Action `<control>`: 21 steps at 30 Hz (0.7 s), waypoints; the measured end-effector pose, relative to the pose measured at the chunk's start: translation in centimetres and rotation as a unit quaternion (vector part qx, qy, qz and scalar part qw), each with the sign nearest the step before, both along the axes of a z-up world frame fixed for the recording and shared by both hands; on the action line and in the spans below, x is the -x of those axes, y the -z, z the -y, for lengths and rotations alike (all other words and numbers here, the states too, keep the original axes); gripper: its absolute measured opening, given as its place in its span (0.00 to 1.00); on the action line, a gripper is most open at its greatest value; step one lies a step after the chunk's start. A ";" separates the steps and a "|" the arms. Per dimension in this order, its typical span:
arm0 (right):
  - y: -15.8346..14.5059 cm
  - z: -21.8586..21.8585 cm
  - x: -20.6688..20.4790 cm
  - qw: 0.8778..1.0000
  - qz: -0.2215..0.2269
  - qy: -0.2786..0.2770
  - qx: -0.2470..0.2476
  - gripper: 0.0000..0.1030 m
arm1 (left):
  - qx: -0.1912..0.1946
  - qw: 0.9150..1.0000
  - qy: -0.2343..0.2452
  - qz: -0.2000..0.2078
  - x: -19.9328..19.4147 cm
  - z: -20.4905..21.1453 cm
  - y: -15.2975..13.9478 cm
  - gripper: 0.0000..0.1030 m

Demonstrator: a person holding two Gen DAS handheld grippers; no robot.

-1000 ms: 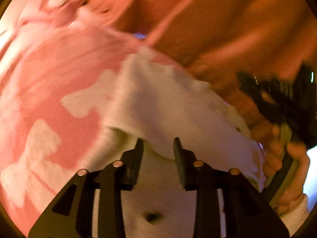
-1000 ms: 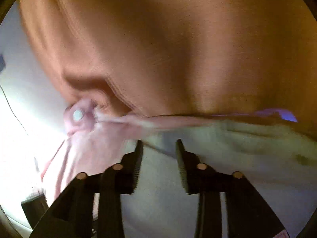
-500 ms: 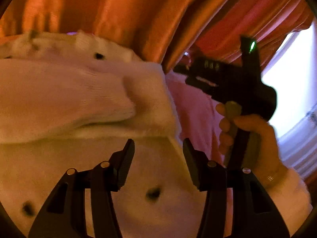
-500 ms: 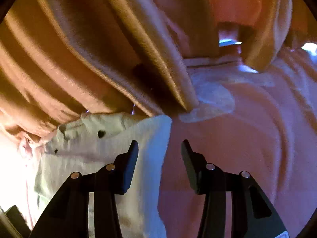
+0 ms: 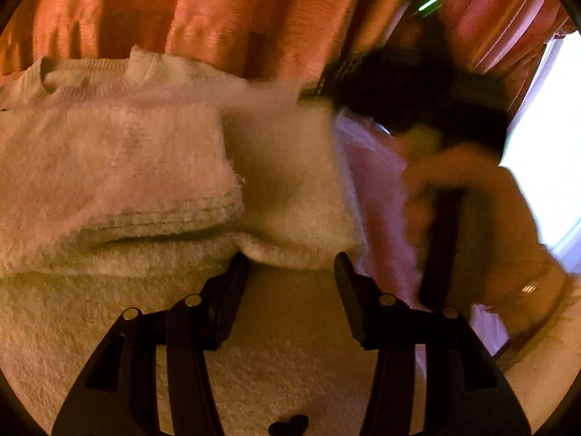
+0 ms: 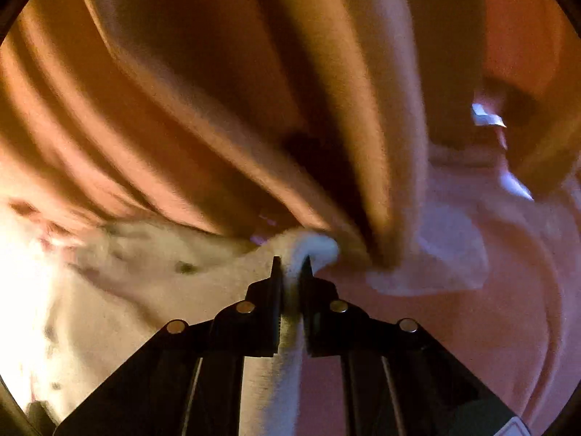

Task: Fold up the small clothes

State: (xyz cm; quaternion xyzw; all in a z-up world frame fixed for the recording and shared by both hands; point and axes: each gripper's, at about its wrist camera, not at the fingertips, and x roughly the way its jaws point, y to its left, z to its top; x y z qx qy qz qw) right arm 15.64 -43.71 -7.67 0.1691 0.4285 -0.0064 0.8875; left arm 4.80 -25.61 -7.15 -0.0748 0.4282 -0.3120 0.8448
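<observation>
A small cream knitted sweater [image 5: 120,167] lies flat, one sleeve folded across its body. My left gripper [image 5: 290,265] is open just above the sweater's lower part, holding nothing. In the left wrist view my right gripper [image 5: 406,98] shows blurred at the sweater's right edge, with the hand below it. In the right wrist view my right gripper [image 6: 291,265] is shut on a pinched fold of the cream sweater [image 6: 145,290], at its edge.
A pink garment with pale patches [image 6: 454,290] lies under and to the right of the sweater, also in the left wrist view [image 5: 377,189]. Orange draped curtain fabric [image 5: 225,14] hangs right behind the clothes. A bright window [image 5: 544,138] is at the right.
My right gripper has closed on the sweater's right edge; half a second ago it was open above that edge. My left gripper stays open over the sweater, a little closer in.
</observation>
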 end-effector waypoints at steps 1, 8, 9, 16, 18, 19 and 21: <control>1.6 -0.1 -0.4 1.000 -0.028 0.002 0.009 0.09 | 0.000 1.000 0.000 0.000 0.1 0.0 0.0 0.46; -2.7 -0.8 3.8 0.998 0.044 0.036 -0.027 0.18 | -0.014 1.000 0.007 -0.003 1.1 -0.5 -0.8 0.47; -3.6 -0.9 5.0 0.998 0.046 0.037 -0.027 0.20 | -0.016 1.000 0.009 -0.008 1.4 -1.3 -0.9 0.47; -6.8 -2.6 19.9 0.997 0.055 0.014 -0.044 0.54 | -0.052 0.998 -0.002 -0.017 6.2 -11.7 -4.1 0.59; -6.3 -3.0 24.0 0.997 0.036 0.012 -0.062 0.57 | -0.064 0.997 -0.032 -0.024 8.0 -17.1 -5.0 0.65; -5.8 -3.3 26.2 0.997 0.020 0.019 -0.076 0.58 | -0.068 0.996 -0.047 -0.028 8.5 -19.4 -5.3 0.73; -4.3 -3.7 29.6 0.992 -0.012 0.033 -0.117 0.60 | -0.080 0.991 -0.098 -0.034 10.0 -24.6 -6.2 0.81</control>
